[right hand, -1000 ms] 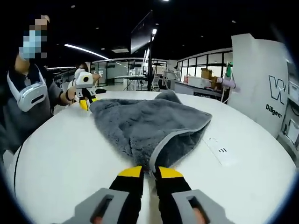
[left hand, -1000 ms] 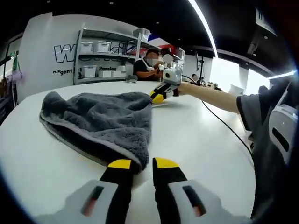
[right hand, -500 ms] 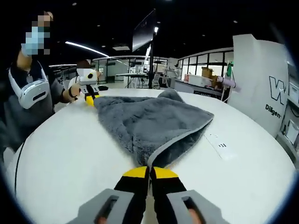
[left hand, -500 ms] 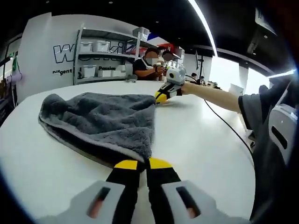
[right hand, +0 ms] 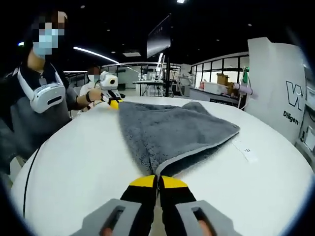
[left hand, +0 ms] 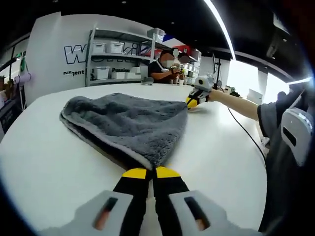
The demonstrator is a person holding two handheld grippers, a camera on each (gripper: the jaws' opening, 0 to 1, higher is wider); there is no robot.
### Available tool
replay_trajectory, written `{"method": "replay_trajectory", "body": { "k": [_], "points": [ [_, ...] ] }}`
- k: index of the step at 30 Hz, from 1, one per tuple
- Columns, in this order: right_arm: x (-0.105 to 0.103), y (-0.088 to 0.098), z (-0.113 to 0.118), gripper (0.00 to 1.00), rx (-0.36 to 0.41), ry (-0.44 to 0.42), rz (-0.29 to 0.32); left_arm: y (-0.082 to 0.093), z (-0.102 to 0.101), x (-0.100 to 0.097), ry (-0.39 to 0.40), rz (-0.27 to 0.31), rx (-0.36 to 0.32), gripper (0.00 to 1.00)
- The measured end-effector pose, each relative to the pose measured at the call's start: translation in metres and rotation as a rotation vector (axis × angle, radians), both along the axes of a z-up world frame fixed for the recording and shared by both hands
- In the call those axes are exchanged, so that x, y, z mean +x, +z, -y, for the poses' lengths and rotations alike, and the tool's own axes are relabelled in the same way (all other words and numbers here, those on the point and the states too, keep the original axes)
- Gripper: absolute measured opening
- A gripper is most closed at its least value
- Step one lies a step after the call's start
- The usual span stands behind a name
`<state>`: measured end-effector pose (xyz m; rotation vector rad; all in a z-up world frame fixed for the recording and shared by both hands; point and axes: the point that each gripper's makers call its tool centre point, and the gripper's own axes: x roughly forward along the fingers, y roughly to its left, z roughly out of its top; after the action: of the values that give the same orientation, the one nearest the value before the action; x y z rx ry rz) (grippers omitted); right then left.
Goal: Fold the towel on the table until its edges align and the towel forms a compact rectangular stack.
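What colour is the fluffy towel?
Dark grey towel with a paler grey edge, clearest in the right gripper view.

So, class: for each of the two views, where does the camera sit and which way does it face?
Left gripper view: rides the left gripper, faces across the towel toward the right gripper; forearm and torso show.
Right gripper view: rides the right gripper, faces back toward the left gripper; torso shows.
Shared: towel, white table, opposite corners pinched.

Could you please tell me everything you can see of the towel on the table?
The towel is grey, thick and fluffy, with a lighter grey hem. It lies on the white table, folded over so two layers show along one edge. The left gripper and the right gripper each have their jaws shut on a corner, with the cloth spread between them and tapering to each pinched corner.
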<state>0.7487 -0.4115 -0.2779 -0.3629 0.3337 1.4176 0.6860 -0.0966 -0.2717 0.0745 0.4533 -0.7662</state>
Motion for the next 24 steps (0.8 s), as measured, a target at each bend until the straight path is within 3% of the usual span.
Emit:
{"method": "replay_trajectory", "body": {
  "k": [4, 15, 24],
  "points": [
    [-0.046, -0.001, -0.020, 0.03, 0.003, 0.060, -0.002, -0.004, -0.023, -0.003, 0.037, -0.011, 0.008, 0.05],
    [-0.119, 0.008, -0.074, 0.03, 0.019, 0.113, 0.032, -0.011, -0.084, 0.005, 0.134, -0.018, 0.040, 0.05],
    [-0.152, 0.009, -0.104, 0.03, -0.010, -0.076, 0.090, -0.016, -0.107, 0.018, 0.102, -0.052, 0.018, 0.05]
  ]
}}
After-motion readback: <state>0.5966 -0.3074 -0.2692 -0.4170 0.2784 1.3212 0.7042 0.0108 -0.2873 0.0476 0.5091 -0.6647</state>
